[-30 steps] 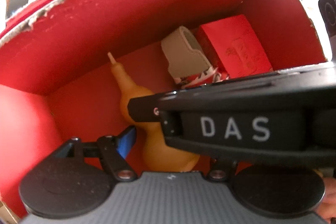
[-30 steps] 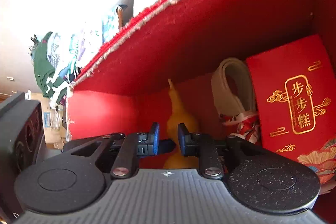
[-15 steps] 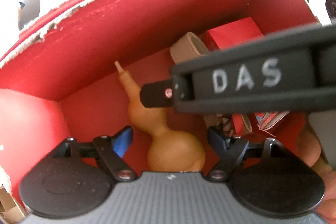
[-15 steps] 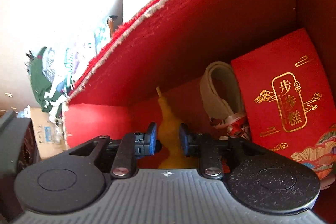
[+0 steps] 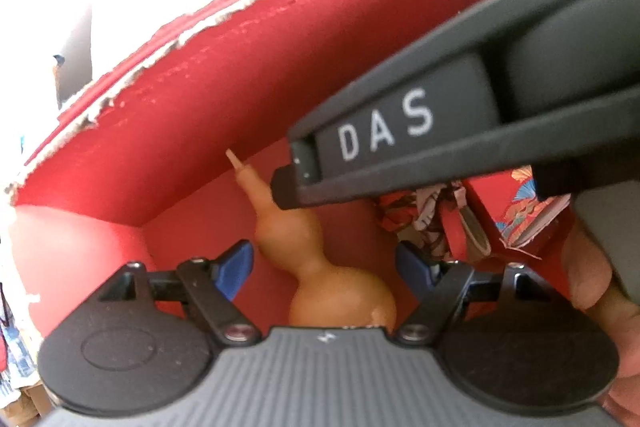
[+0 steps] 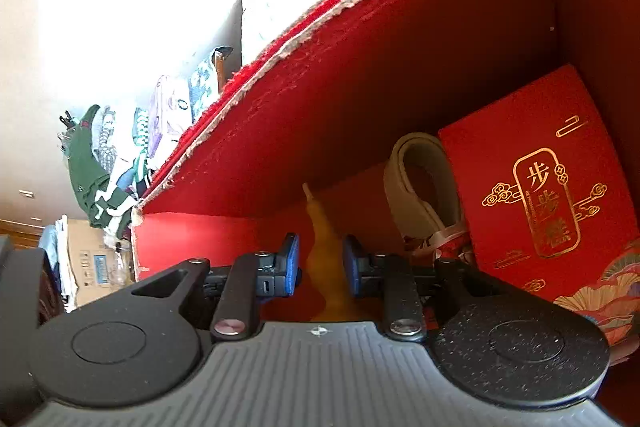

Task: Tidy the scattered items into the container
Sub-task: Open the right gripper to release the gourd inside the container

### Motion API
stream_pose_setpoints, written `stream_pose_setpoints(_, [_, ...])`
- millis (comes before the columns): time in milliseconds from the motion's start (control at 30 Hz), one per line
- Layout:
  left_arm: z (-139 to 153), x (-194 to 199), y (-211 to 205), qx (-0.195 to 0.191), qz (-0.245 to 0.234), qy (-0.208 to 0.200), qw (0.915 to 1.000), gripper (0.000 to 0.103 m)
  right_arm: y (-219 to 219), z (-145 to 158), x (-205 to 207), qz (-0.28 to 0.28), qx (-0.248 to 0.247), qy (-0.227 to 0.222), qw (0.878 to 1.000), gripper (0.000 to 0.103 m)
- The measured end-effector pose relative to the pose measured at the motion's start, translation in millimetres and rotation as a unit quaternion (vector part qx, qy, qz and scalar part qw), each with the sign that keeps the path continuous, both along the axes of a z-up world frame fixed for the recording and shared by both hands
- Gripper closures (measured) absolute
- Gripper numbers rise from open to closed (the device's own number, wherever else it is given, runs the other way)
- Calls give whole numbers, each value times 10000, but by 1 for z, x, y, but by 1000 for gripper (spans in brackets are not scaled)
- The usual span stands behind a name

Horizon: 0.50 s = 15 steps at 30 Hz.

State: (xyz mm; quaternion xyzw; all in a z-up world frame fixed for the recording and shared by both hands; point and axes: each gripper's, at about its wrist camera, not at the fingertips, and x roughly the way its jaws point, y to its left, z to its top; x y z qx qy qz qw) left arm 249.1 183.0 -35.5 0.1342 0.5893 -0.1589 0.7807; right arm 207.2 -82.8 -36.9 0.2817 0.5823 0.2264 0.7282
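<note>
Tan gourd (image 5: 340, 291) lies on the floor of the red box (image 5: 240, 99), straight ahead between my left gripper's (image 5: 324, 263) wide-open, empty fingers. My right gripper (image 6: 320, 263) is narrowly parted, holding nothing, with the gift packet (image 6: 536, 195) to its right.

The left gripper (image 5: 324, 261) is holding its blue-padded fingers (image 5: 234, 267) wide apart at the lower centre of its frame, gripping nothing. The right gripper (image 6: 320, 265) is sitting at the lower centre of its own frame with jaws narrowly parted. Its black body is crossing the upper right of the left view, a hand (image 5: 588, 279) showing at right.
</note>
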Motion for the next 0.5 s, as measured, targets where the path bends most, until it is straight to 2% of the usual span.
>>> stream_pose_setpoints(233, [7,-1,3,66,137,-262,9995,24,-17,2,0,39,-301,-89,9995,75])
stream_pose_setpoints(300, [6,-14,3,67,142,-296,9994,24,-20,7,0,185,-556,-228,9980,75])
stream_pose_setpoints(500, [7,-14,0,77,-3,-220,9997,23,-28,17,2,721,-974,-547,9911,75])
